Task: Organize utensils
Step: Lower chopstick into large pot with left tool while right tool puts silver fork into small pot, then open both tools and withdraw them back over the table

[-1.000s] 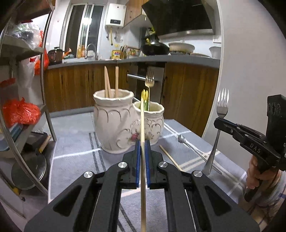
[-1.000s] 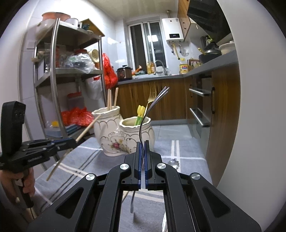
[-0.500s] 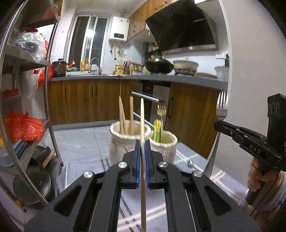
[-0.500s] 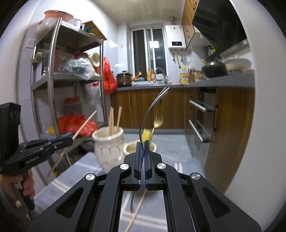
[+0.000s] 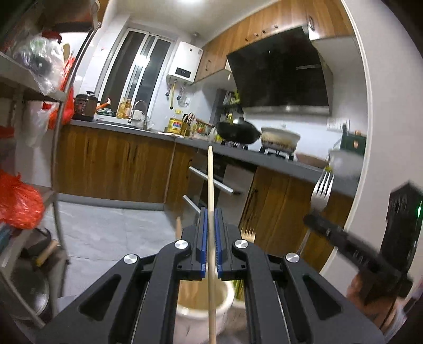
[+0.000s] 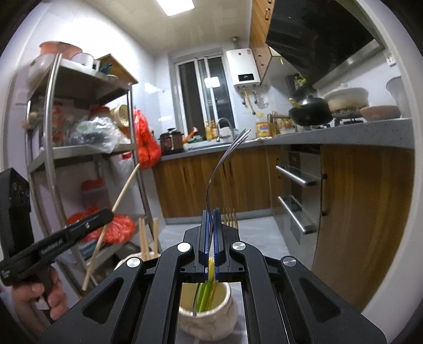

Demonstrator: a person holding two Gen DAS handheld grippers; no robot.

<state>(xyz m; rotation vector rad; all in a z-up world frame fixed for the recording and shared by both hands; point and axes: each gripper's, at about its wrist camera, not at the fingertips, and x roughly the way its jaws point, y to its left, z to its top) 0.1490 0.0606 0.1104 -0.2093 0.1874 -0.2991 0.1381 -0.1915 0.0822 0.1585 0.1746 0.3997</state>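
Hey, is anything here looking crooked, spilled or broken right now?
Nothing stands out. The left gripper holds a wooden chopstick upright over the larger white jar, and the right gripper holds a silver fork upright over the smaller jar. No spills or damage show.

The kitchen is lit brightly by a ceiling panel (image 6: pixel 175 3), glaring white. Strong fisheye bending and dark vignetting are seen at the edges. The right gripper (image 5: pixel 312 219) is smeared by motion blur in the left view.
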